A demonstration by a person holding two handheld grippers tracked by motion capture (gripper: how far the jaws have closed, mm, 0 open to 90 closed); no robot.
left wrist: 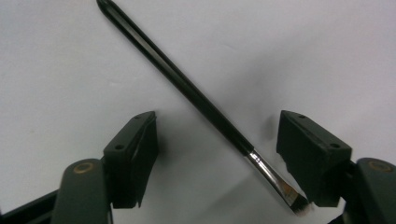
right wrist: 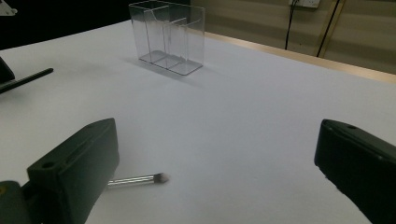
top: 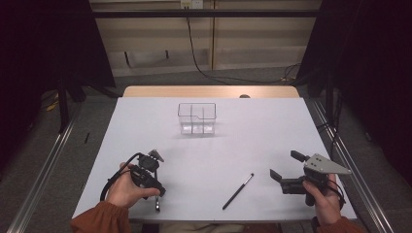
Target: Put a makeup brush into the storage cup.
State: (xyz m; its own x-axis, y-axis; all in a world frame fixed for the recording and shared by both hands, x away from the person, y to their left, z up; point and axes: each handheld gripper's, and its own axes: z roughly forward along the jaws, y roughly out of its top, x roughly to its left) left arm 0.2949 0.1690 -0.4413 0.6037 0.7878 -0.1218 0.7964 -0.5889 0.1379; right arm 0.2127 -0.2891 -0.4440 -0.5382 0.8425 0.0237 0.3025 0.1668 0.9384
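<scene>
the left gripper (left wrist: 217, 158) has its jaws apart on either side of a flat black brush (left wrist: 187, 88) lying on the white table (top: 272, 131) near the left edge, neither pad pressing it. the right gripper (top: 287, 171) hovers wide open, holding nothing, beside a second brush (top: 238, 191); a clear divided organizer (top: 197, 118) stands farther back, with dark curtains around.

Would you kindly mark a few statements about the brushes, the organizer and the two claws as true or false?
1. The clear organizer stands empty. True.
2. The left claw is clamped shut on a brush. False: its jaws stand apart, with the black-handled brush lying on the table between them.
3. The second brush lies inside the organizer. False: it lies on the table, near the right claw.
4. The right claw is open and holds nothing. True.
</scene>
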